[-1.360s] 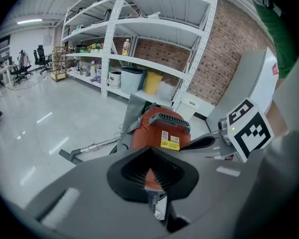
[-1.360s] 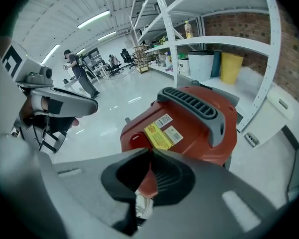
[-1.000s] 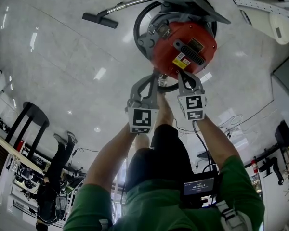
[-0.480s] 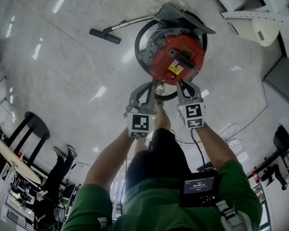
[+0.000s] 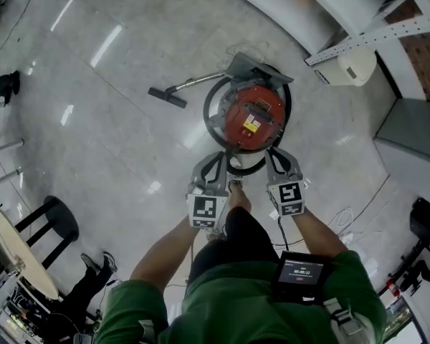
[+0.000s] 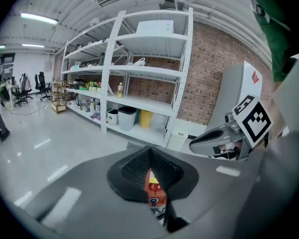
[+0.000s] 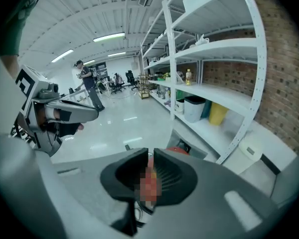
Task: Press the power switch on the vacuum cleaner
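Note:
The red drum vacuum cleaner (image 5: 249, 117) stands on the shiny floor, ringed by its black hose. In the head view both grippers hang side by side over its near edge. My left gripper (image 5: 226, 156) is shut with nothing in it, its fingers meeting at the tip. My right gripper (image 5: 271, 155) is shut the same way. In the left gripper view a slice of the red vacuum (image 6: 153, 185) with a switch shows through the slit between the pads of the left gripper (image 6: 150, 156). In the right gripper view the vacuum (image 7: 180, 150) lies beyond the right gripper (image 7: 150, 156).
The vacuum's metal tube and black floor nozzle (image 5: 167, 97) stretch left. A grey panel (image 5: 256, 69) lies behind the drum. White shelving (image 5: 358, 41) runs along the back right, with bins (image 6: 125, 117) on its lowest shelf. A black stool (image 5: 54, 221) and a person's legs (image 5: 82, 292) are at lower left.
The head view has pulled up and away, so the vacuum looks smaller and farther off. Both grippers stay shut, side by side over its near edge.

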